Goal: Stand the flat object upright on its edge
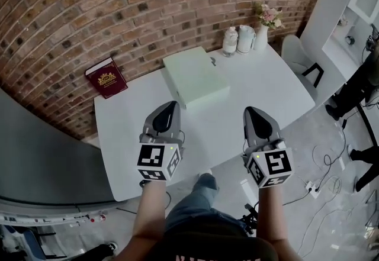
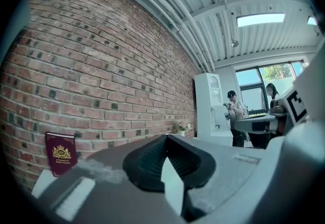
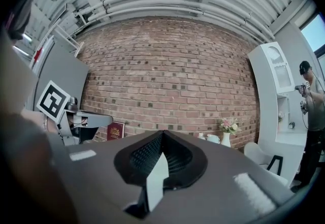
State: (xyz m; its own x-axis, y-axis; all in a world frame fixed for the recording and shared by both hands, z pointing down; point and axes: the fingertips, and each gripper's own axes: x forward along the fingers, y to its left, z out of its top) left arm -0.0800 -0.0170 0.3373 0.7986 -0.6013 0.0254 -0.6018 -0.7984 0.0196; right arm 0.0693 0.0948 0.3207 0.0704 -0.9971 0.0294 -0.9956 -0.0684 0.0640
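abreast, left hand-held gripper (image 1: pixel 172 104), right hand-held gripper (image 1: pixel 251 110), level

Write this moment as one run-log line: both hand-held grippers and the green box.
left hand-held gripper: shut, empty | right hand-held gripper: shut, empty | green box: lying flat, untouched

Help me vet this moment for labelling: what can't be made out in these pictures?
1. Both gripper views: the pale green box is out of sight; the left gripper and right gripper fill the lower frame, covering the table.
2. Head view: the small dark item at the box's far corner is too small to identify.
3. All views: the red book has cover print too small to read.
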